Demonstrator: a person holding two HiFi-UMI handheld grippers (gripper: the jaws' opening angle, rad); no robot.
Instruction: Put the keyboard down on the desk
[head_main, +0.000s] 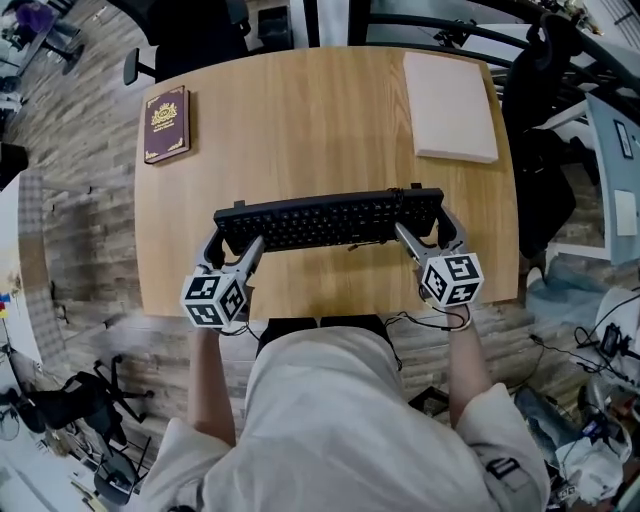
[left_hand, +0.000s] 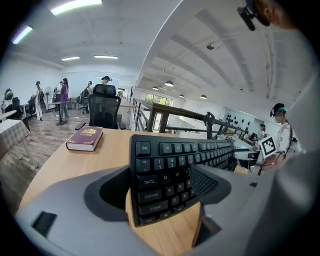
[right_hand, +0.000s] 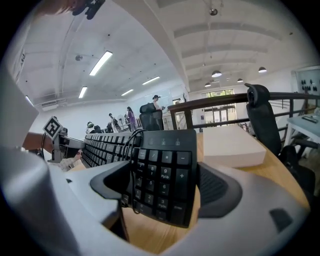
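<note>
Grey wood-plank floor (head_main: 70, 200) runs through an open-plan office under a white ceiling (right_hand: 165, 45) with strip lights (right_hand: 101, 62). A black office chair (left_hand: 105, 107) stands near a dark railing (left_hand: 185, 114), and people (left_hand: 62, 97) stand at the far end.

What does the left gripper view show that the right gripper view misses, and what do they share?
Only the left gripper view: a maroon book and the Esc end of the keyboard. Only the right gripper view: a white box and the number-pad end. Both: that keyboard clamped in a tool, the left tool or the right tool, with the wooden desk beneath.
</note>
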